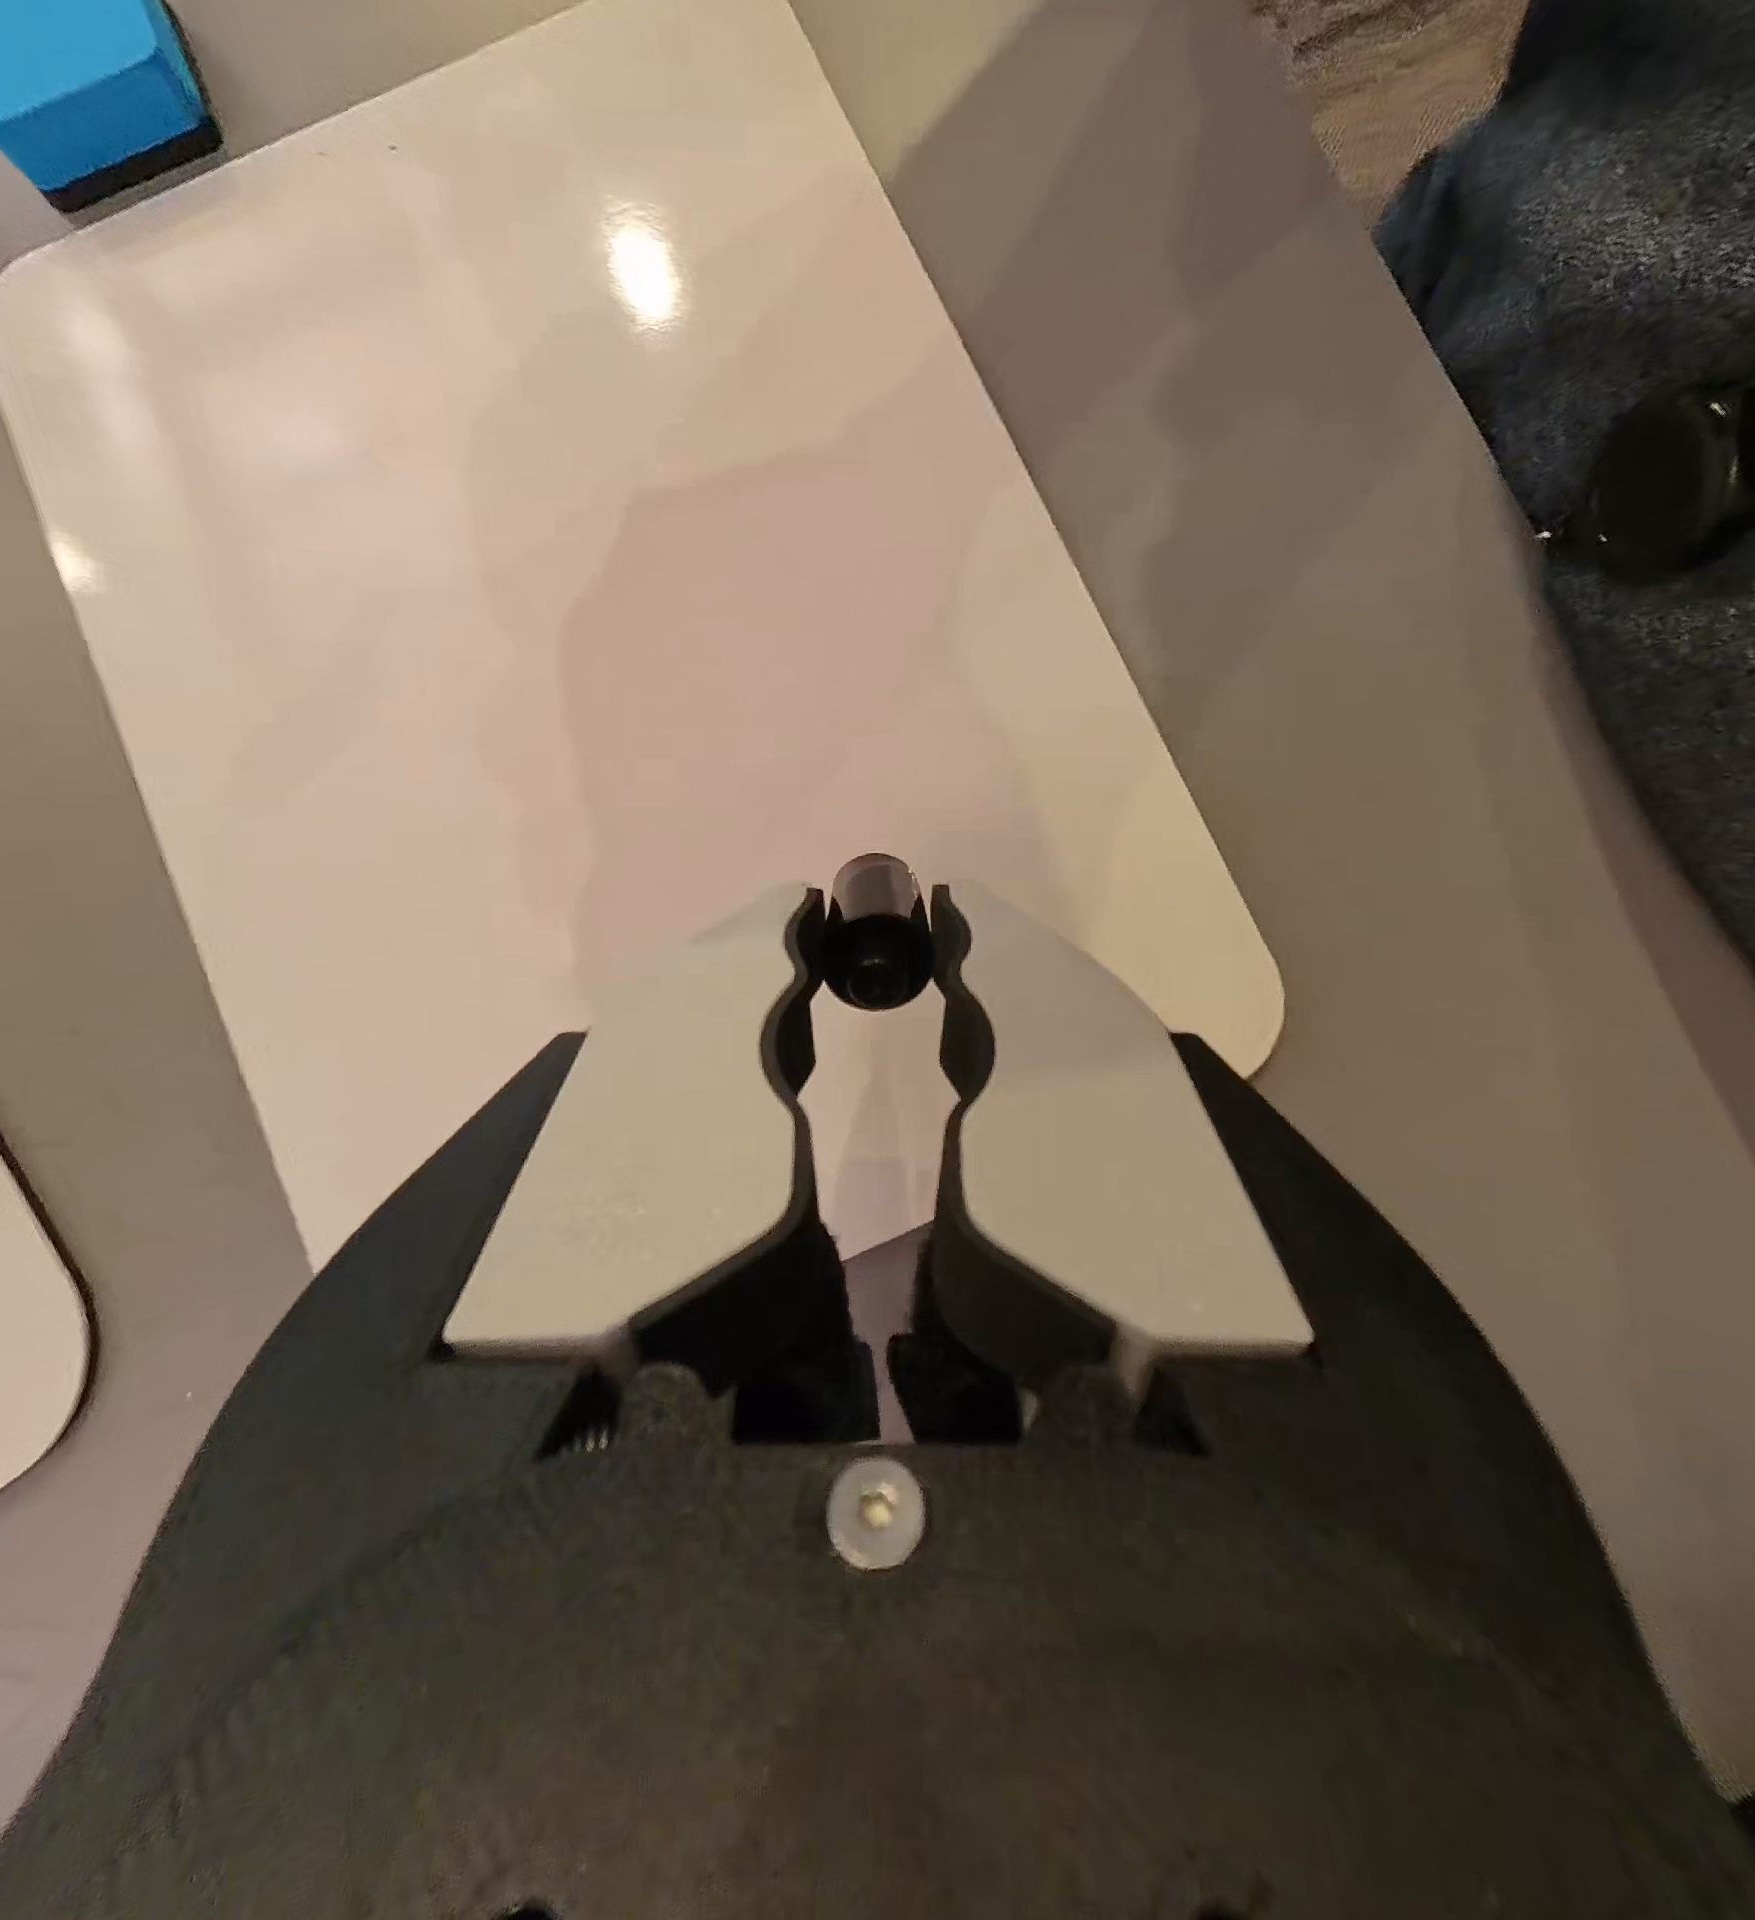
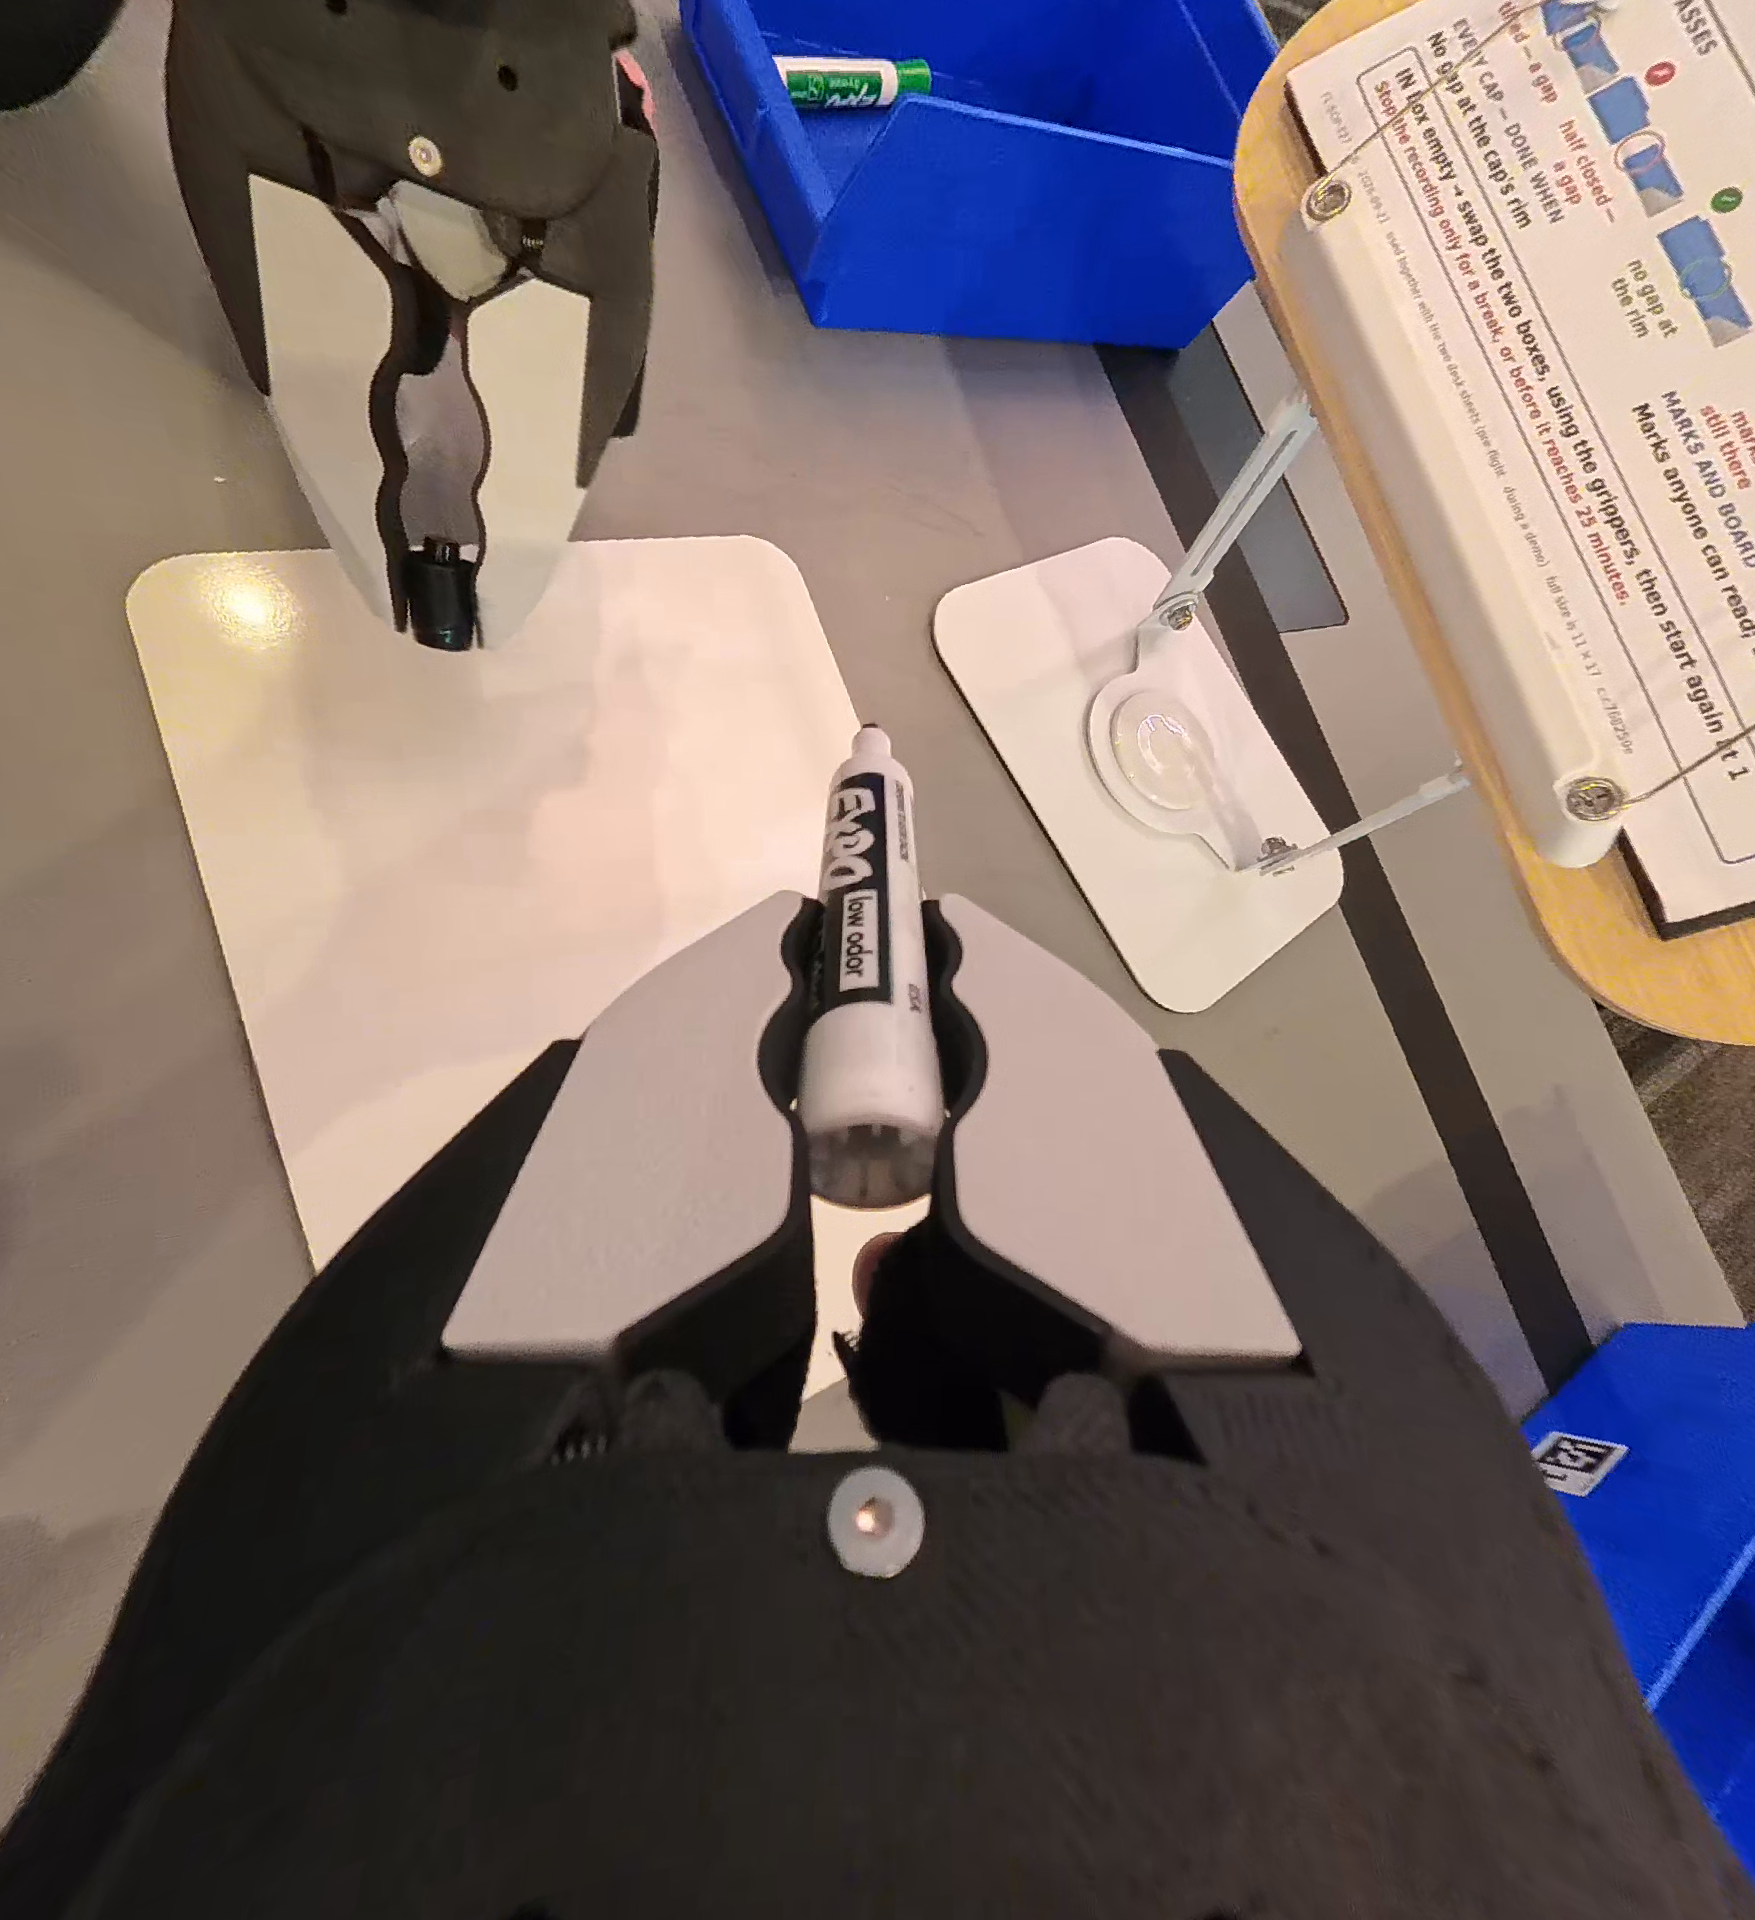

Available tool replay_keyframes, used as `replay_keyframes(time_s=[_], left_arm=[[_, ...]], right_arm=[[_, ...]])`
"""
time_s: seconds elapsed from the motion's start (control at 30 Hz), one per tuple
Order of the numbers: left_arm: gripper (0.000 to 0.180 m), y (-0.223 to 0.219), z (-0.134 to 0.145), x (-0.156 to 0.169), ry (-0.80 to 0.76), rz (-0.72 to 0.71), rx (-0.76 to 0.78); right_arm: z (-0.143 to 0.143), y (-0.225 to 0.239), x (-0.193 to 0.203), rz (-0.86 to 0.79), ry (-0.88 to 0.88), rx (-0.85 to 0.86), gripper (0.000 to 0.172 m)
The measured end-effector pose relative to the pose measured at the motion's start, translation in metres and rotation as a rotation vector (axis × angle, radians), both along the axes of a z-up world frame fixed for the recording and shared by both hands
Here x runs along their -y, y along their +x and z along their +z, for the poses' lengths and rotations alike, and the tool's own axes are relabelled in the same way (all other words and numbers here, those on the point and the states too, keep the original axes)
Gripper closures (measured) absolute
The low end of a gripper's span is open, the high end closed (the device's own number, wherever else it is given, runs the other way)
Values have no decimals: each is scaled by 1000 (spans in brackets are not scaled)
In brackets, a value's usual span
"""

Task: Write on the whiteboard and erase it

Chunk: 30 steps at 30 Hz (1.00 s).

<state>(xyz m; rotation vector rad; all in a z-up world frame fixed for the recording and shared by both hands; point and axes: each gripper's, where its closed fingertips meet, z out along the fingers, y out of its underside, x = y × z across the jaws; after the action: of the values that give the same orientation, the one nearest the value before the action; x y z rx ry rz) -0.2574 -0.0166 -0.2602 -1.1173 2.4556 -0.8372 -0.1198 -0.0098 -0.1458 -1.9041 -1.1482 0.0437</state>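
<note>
The right tongs (image 2: 868, 997) grip a white marker (image 2: 868, 966) with a black label. Both pads press on its sides. Its cap is off and its dark tip points down at the whiteboard (image 2: 416, 883), near the board's right edge. The left tongs (image 2: 437, 592) pinch a small black cap (image 1: 871, 951) at their tips, over the far corner of the whiteboard. The whiteboard lies flat on the grey worktop (image 2: 52, 935). A blue eraser (image 1: 73, 94) sits just past the board. A blue bin (image 2: 1008, 197) with a green marker (image 2: 852, 81) stands farther back.
</note>
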Motion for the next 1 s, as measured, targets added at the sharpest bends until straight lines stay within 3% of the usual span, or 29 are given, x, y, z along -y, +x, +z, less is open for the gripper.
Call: replay_keyframes(time_s=[0.23,0.67,1.0], left_arm=[[160,-13,-17,14,95,-92,-63],[160,-20,-32,34,35,-142,-88],[160,-21,-37,32,20,-133,-102]], right_arm=[[2,-6,5,22,-32,-12,150],[3,-22,6,21,-63,24,150],[-1,-25,2,29,-61,5,150]])
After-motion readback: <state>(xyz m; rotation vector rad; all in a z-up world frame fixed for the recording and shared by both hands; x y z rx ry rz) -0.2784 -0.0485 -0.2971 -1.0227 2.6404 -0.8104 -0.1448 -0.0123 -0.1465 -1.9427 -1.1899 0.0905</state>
